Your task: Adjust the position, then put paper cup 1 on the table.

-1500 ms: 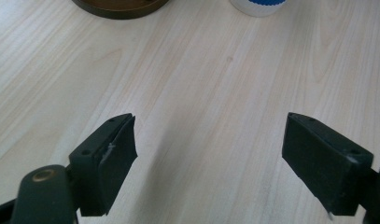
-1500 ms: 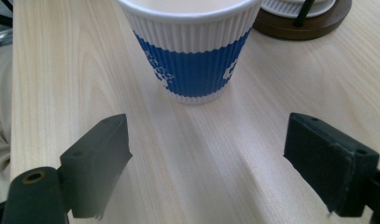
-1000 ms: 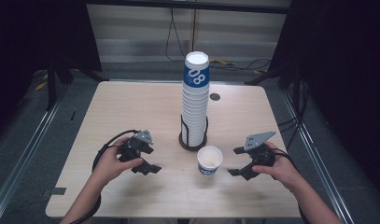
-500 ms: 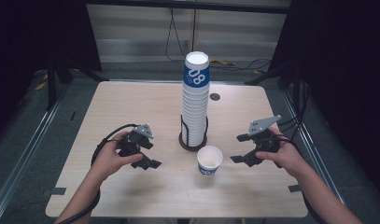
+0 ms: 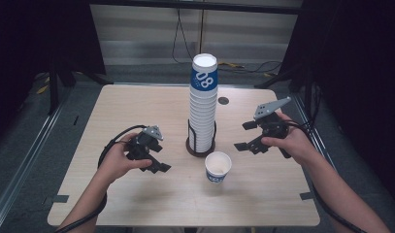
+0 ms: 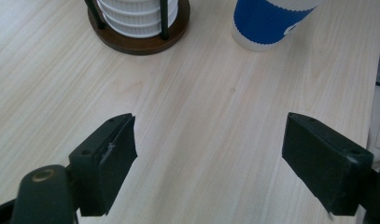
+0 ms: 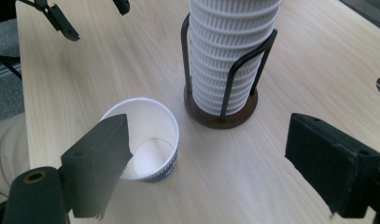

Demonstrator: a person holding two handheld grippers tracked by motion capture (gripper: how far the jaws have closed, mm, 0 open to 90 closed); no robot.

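A single cup (image 5: pixel 218 167) stands upright and open-mouthed on the table (image 5: pixel 137 102), nearest the person's edge and just in front of the stack's holder. In the right gripper view the cup (image 7: pixel 148 140) is empty, white inside with a blue band low on its wall; in the left gripper view its blue side (image 6: pixel 267 23) sits beside the holder's base.

The left gripper (image 5: pixel 154 158) hovers low over bare wood to the cup's left, well apart from it, jaws released with nothing but tabletop between them. Its cable (image 5: pixel 112 143) loops back around the hand (image 5: pixel 117 162).

The right gripper (image 5: pixel 247 136) is held higher on the other side, jaws spread and empty, pointing in toward the stack; the grey plate (image 5: pixel 271 108) rides on top of it. Nothing lies between it and the cup.

Behind the cup rises the stack (image 5: pixel 203 107) of ribbed white cups, topped by a blue one, seated in a wire holder (image 5: pixel 201 145) on a round dark base. The stack stands between the two grippers.

Farther back, a small dark disc (image 5: pixel 223 101) lies on the table beside the stack. Beyond the table's far edge, cables (image 5: pixel 183 43) run down a pale wall.
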